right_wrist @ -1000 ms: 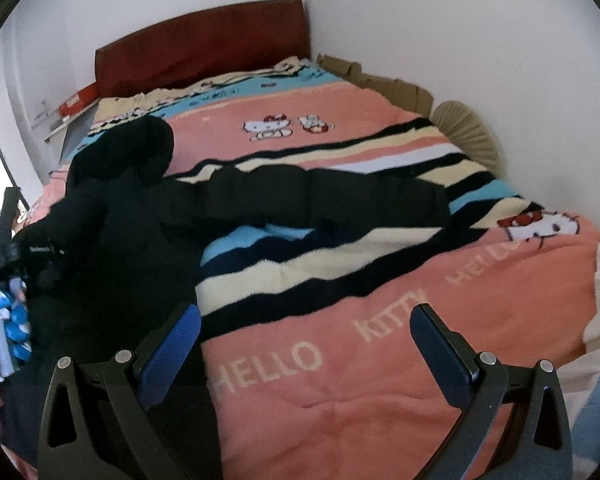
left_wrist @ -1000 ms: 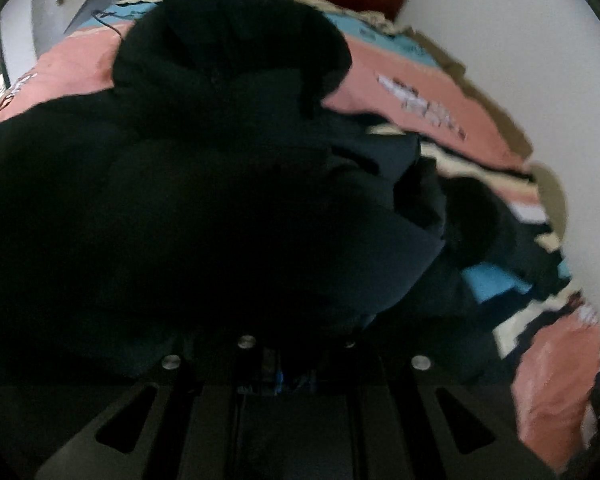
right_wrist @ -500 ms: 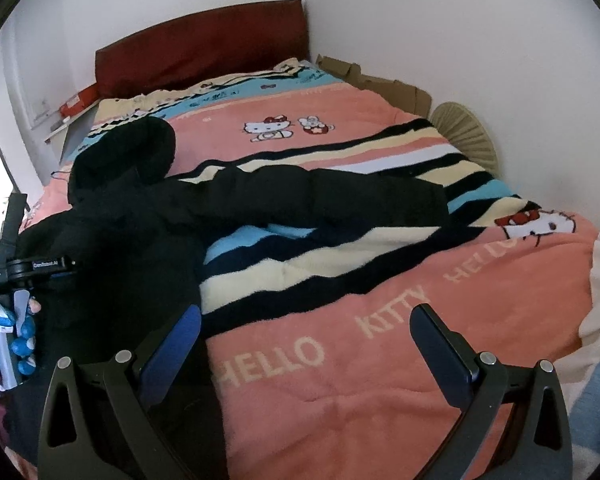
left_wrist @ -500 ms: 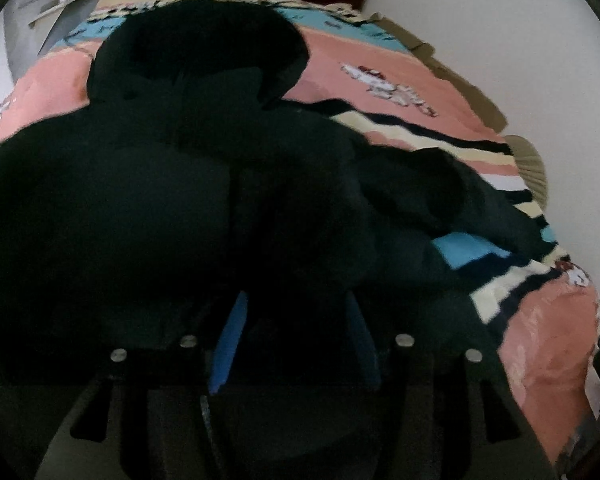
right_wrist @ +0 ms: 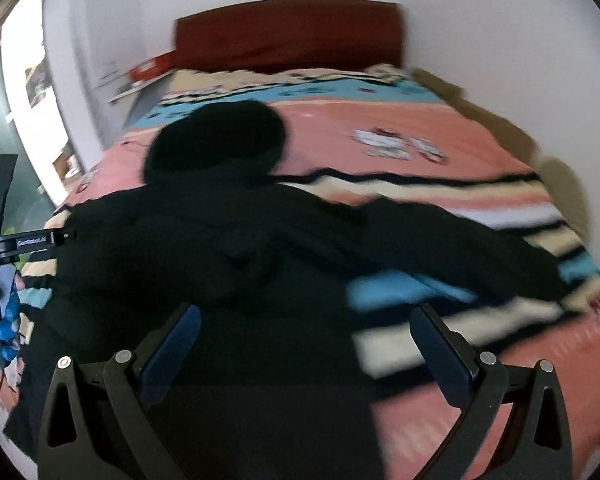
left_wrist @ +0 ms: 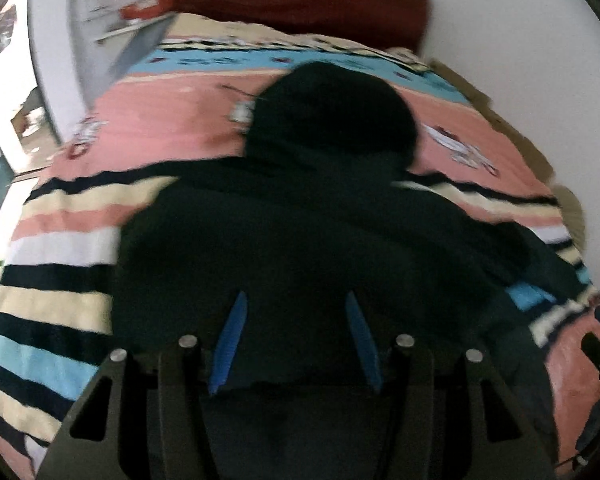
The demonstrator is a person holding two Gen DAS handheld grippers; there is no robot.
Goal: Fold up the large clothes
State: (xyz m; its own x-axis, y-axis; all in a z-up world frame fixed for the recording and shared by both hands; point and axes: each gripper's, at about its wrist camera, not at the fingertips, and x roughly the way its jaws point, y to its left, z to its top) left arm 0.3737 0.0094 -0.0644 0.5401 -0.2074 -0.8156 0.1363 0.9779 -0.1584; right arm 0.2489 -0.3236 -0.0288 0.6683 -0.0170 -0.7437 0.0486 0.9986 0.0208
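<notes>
A black hooded jacket (left_wrist: pixel 312 240) lies spread on a bed (right_wrist: pixel 440 152) under a pink, blue and cream striped blanket (left_wrist: pixel 60 280), its hood (left_wrist: pixel 332 120) pointing toward the dark red headboard (right_wrist: pixel 288 34) and one sleeve (right_wrist: pixel 460 248) stretched out across the stripes toward the wall side. Judging by how the garment lies, the folding has barely started: the body is laid roughly flat with the hood up, the far sleeve is not yet brought in over the body, and no crosswise fold shows; the near hem is hidden below the edge of both views.

The left gripper (left_wrist: pixel 296 336) hovers over the lower middle of the jacket with its blue-padded jaws released and parted, dark cloth showing behind the gap but nothing pinched between the pads. The right gripper (right_wrist: pixel 304 344) stands wide apart and empty, the jacket's lower body beneath its left finger and bare blanket beneath its right; the outstretched sleeve lies ahead of it and to its right, well clear of the jaws. In the right wrist view the left gripper's body and a blue-gloved hand (right_wrist: pixel 4 320) appear at the frame's left edge, beside the jacket's side. Both pictures are blurred
</notes>
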